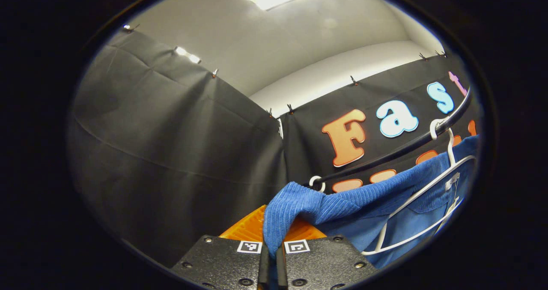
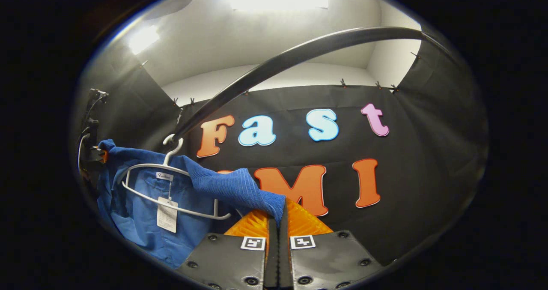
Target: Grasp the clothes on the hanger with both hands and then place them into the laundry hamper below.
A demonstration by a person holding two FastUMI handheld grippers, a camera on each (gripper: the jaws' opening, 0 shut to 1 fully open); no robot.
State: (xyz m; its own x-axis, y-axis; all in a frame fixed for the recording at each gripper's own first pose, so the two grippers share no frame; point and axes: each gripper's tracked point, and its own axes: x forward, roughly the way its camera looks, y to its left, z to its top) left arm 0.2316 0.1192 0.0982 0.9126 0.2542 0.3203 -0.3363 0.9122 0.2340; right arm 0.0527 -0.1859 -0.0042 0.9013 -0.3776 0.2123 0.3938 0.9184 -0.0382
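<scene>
The left gripper (image 1: 271, 243) has its two fingers pinched together on a fold of the blue garment (image 1: 342, 204) at the garment's left end, the ribbed cloth bunched up and rising out from between them. To the right of that grip the garment runs along under the dark rail (image 1: 402, 146), draped over a white hanger (image 1: 421, 200) whose hook sits on the rail at the far right of the left gripper view. A second, smaller white hook (image 1: 316, 182) shows on the rail just behind the pinched fold.

In the right gripper view the hanger (image 2: 171, 187) hangs from the rail (image 2: 299, 52) at the left, with a paper tag (image 2: 167, 215) dangling inside it. The blue garment (image 2: 141, 213) stretches rightward from there to the right gripper (image 2: 272, 230), whose fingers are likewise closed tight on a ribbed edge of the cloth.

The hamper below is hidden from both cameras, so the lowering has to be judged blind; the garment could land on its rim or beside it. The likelier trouble, as I judge it, is the hanger: the cloth is still wrapped on it, and a straight downward pull would drag hanger and hook against the rail, or unhook it and carry it down into the hamper. Each grip also holds only a thin edge, so an uneven pull between the two hands could let one end slip out
</scene>
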